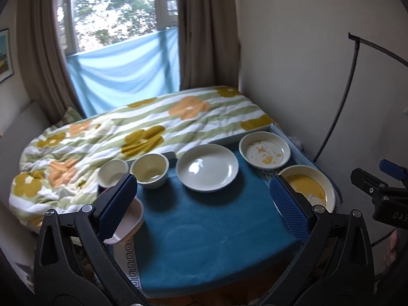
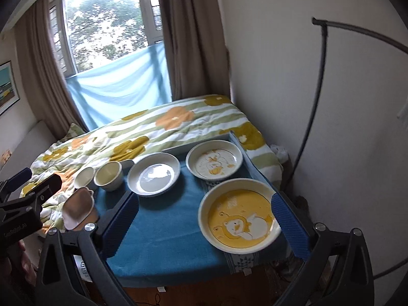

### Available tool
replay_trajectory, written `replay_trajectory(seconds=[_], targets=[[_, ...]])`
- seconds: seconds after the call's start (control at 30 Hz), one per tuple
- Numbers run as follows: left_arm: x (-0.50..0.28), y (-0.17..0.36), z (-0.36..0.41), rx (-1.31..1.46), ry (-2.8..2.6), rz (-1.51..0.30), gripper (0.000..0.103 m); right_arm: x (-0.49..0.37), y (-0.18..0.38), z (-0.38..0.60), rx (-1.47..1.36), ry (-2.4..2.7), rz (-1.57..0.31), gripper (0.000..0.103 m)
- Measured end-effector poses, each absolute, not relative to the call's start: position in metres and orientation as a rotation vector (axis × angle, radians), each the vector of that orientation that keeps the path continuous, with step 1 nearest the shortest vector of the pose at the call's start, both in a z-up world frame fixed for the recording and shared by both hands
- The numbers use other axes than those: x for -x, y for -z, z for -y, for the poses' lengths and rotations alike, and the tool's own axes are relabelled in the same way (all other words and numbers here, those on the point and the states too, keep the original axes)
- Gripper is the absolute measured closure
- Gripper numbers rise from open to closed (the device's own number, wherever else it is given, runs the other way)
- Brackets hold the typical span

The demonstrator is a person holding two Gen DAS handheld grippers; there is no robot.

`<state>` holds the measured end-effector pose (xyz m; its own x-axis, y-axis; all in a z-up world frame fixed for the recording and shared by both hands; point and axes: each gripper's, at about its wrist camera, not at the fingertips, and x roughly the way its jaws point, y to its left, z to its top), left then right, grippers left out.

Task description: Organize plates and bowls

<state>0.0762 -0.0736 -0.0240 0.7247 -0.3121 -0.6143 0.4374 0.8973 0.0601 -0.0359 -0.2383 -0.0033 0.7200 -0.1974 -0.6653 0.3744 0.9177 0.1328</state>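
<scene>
On a blue-covered table [image 1: 209, 234] stand two small cream bowls [image 1: 113, 173] [image 1: 150, 169], a plain white plate [image 1: 207, 167], a white plate with orange marks [image 1: 264, 149] and a yellow bear plate [image 1: 308, 186]. A pink dish [image 1: 131, 219] lies at the left edge. In the right wrist view the same pieces show: bowls [image 2: 84, 177] [image 2: 108, 175], white plate [image 2: 153, 173], marked plate [image 2: 214, 163], bear plate [image 2: 238, 219], pink dish [image 2: 77, 209]. My left gripper [image 1: 204, 206] is open above the cloth, empty. My right gripper [image 2: 205, 227] is open, its right finger beside the bear plate.
A bed with a floral striped quilt [image 1: 132, 132] lies behind the table. A pale blue tray rim [image 1: 288, 140] borders the table's far right corner. A wall [image 1: 306, 63] and a curved black lamp pole [image 1: 341, 102] stand at right. A curtained window [image 1: 114, 12] is behind.
</scene>
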Motion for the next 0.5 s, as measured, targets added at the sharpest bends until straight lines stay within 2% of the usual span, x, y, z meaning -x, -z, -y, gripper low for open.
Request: replay_trajectory(seconds=[0.23,0.4,0.47,0.5], targets=[[-0.121,0.089,0.164,-0.255,0.632,-0.799,0.0,0.04,0.066,0.322,-0.332,0.435,-0.807,0.0],[-0.148,0.152,0.218,-0.275,0.736,-0.968,0.0,0.039,0.118,0.372,-0.481,0.336,-0.871,0.001],[-0.157,0.176,0.233,-0.276,0.763,-1.032,0.001,0.036,0.139,0.383,-0.541,0.305,-0.899,0.009],[-0.161,0.188,0.24,-0.28,0.768,-1.059,0.003,0.034,0.149,0.388,-0.567,0.288,-0.916,0.018]])
